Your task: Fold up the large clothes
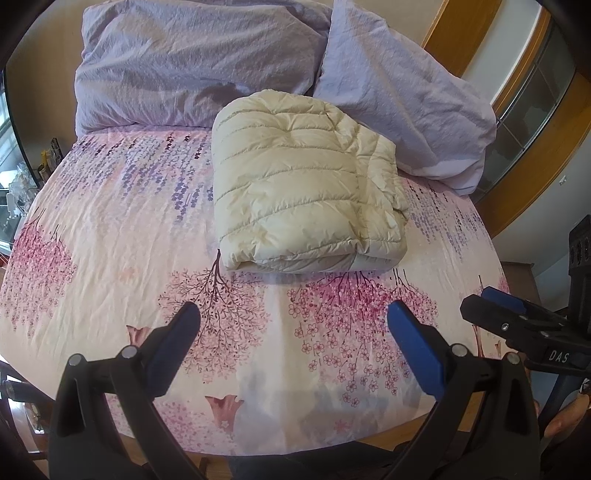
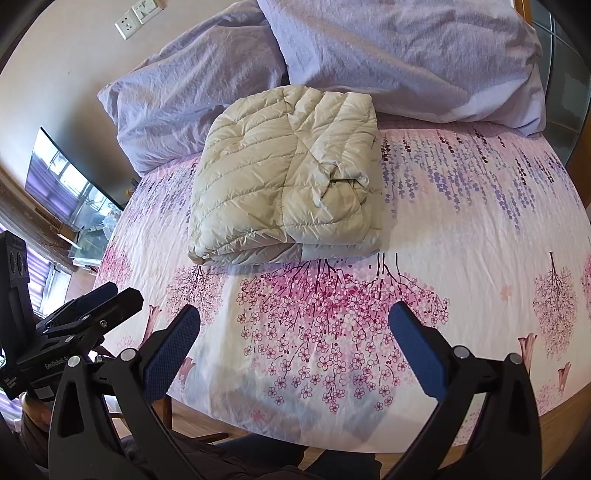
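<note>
A cream quilted down jacket [image 1: 295, 184] [image 2: 288, 181] lies folded into a thick rectangle on the bed, close to the pillows. My left gripper [image 1: 293, 314] hangs open above the foot of the bed, well short of the jacket, with nothing between its blue pads. My right gripper [image 2: 294, 314] is open too, held back from the jacket and empty. In the left wrist view the right gripper [image 1: 491, 299] shows at the right edge. The left gripper [image 2: 107, 291] appears at the left edge of the right wrist view.
The bed wears a pink and purple floral sheet [image 1: 110, 229] [image 2: 461, 229]. Two lilac pillows [image 1: 192, 62] [image 2: 406, 51] lean at the head. A wooden bed frame [image 1: 532, 177] curves on the right. A dark screen [image 2: 70, 181] and wall sockets [image 2: 138, 16] sit on the left.
</note>
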Demonstrator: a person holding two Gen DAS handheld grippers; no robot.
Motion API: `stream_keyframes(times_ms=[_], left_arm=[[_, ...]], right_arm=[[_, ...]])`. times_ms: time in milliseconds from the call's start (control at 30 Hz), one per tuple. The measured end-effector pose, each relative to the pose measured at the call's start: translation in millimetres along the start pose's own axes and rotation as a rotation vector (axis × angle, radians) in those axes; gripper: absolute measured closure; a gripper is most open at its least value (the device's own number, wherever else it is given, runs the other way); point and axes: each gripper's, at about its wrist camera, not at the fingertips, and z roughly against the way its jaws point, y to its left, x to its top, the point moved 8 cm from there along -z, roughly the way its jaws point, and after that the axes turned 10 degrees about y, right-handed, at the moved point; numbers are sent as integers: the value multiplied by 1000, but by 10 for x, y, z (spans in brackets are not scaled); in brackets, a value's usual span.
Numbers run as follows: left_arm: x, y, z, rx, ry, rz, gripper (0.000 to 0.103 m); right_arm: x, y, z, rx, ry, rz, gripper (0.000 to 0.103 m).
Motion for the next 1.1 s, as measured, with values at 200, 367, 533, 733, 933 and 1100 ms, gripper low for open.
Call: stream_keyframes(times_ms=[200,367,533,733,933,1100], left_arm=[[7,-8,-5,-5,1,-3,2],[4,-9,-5,-3,2,-4,2],[8,13,-9,3,3,3,2],[17,32,-16,5,6,5,2],[11,24,-31,4,8,2,2],[7,21,-47,5,11,2,2]], right_arm=[[1,-5,-5,1,1,-2,1],[8,2,-16,2,0,-1,1],[13,5,-22,1,-1,-2,1],[17,2,-22,3,0,-4,1],[19,1,-23,3,0,-3,1],[18,-1,-25,3,0,-5,1]])
